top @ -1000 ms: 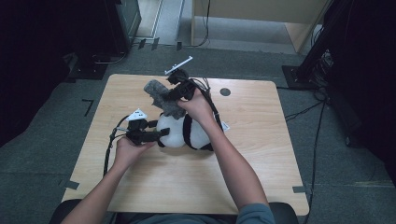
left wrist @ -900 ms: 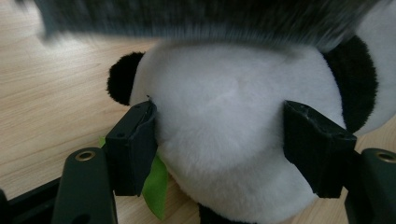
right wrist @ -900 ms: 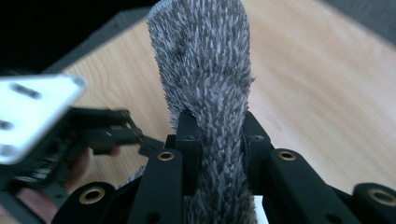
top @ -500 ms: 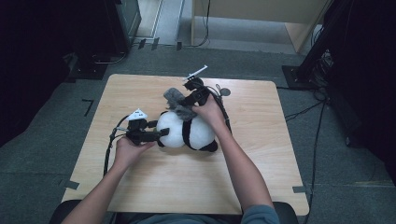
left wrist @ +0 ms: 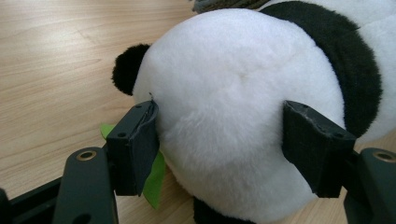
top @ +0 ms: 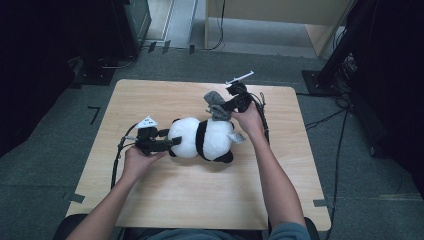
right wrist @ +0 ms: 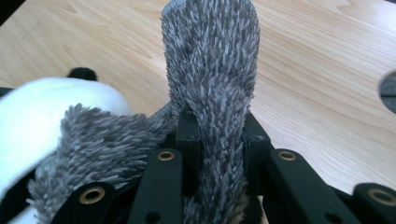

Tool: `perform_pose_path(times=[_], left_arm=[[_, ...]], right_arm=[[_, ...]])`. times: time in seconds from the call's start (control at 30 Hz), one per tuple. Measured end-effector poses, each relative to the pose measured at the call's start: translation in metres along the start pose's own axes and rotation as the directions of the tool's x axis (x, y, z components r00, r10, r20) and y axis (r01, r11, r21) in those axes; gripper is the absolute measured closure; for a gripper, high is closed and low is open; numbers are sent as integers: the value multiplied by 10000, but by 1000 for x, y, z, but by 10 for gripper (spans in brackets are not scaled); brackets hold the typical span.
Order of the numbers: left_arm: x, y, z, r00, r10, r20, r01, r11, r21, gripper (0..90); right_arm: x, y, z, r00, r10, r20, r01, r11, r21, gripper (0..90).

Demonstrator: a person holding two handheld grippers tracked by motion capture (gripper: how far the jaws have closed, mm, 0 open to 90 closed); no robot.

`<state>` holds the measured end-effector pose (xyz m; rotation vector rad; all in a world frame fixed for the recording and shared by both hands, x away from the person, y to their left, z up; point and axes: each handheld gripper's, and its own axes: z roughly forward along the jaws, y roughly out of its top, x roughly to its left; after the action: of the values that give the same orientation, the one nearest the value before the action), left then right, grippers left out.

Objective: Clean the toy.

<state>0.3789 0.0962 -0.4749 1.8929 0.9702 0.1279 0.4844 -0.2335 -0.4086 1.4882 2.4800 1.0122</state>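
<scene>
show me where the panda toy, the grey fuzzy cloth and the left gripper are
panda toy (top: 184, 137), high view, on its white head
grey fuzzy cloth (right wrist: 212, 65), right gripper view, on the upright fold above the jaws
left gripper (left wrist: 224, 144), left gripper view, midway between its two pads on the panda's head

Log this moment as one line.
left gripper: clamps panda head | right gripper: shut on grey fuzzy piece | table

In the left gripper view the plush panda (left wrist: 243, 116) runs off the frame at twelve and three o'clock, and a green tag (left wrist: 154, 179) sits half hidden under it. In the right gripper view the grey fuzzy cloth (right wrist: 210, 84) covers the jaw pads and is cut off at six o'clock.
</scene>
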Motion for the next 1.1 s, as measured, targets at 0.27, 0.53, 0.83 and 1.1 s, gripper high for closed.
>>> perform_pose_path(times=[0.27, 0.53, 0.83, 1.1], left_arm=[[0, 1, 0, 10000, -34, 49, 34, 10000, -2, 297], [3, 1, 1, 9995, -230, 236, 230, 9997, -25, 295], [4, 0, 1, 9995, -149, 274, 147, 9999, 79, 294], [5, 0, 1, 9996, -96, 267, 93, 9999, 82, 293]], right_arm=[[-28, -27, 2, 9970, 777, -29, -778, 9965, -318, 750], [-44, -45, 7, 9914, 1294, 203, -1288, 9913, -274, 754], [-50, -49, 7, 9874, 1021, 1211, -1021, 9948, -58, 757], [-50, -46, -14, 9848, 771, 1555, -686, 9959, -592, 758]])
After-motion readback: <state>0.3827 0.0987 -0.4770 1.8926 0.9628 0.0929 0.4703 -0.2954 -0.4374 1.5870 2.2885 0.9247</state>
